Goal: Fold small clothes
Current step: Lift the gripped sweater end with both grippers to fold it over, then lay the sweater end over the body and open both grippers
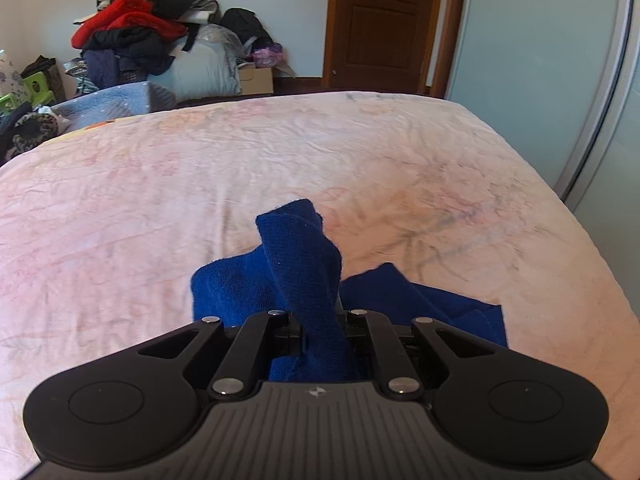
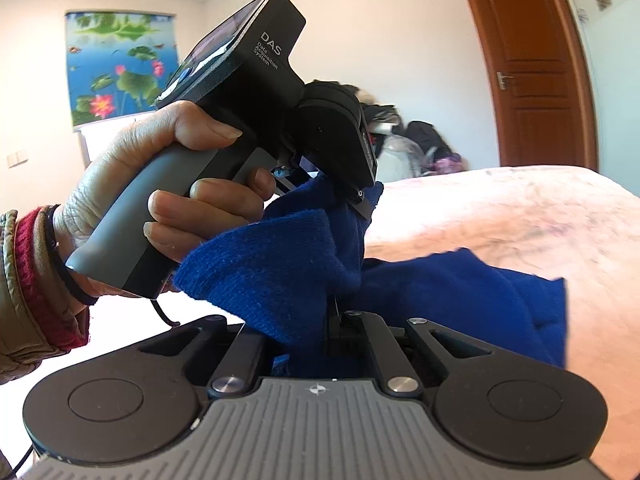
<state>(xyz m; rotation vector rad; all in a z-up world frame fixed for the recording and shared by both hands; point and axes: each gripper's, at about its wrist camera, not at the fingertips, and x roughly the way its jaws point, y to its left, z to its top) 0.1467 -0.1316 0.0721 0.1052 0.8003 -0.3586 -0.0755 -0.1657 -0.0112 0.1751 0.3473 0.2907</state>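
- The left gripper (image 1: 320, 334), a black two-finger claw, has its jaws pinched tight on a strip of the deep-blue knitted fabric garment (image 1: 304, 264), which rises toward 12 o'clock from between the fingers.
- The rest of that blue garment spreads at 3 o'clock and 9 o'clock just beyond the claw, lying on the pale pink, wrinkled floral bedsheet (image 1: 160, 200).
- The right gripper (image 2: 332, 332), a matching black claw, is likewise closed hard on a fold of the same blue knit, which drapes away to 3 o'clock onto the bed.
- In the right wrist view, a person's left hand (image 2: 160, 184) wraps the grey handle of the other gripper at 10 o'clock; its fingers reach down into the cloth.
- A heap of red and dark clothes (image 1: 132, 36) sits at 11 o'clock beyond the bed.
- A brown wooden door (image 1: 384, 24) stands at 1 o'clock.
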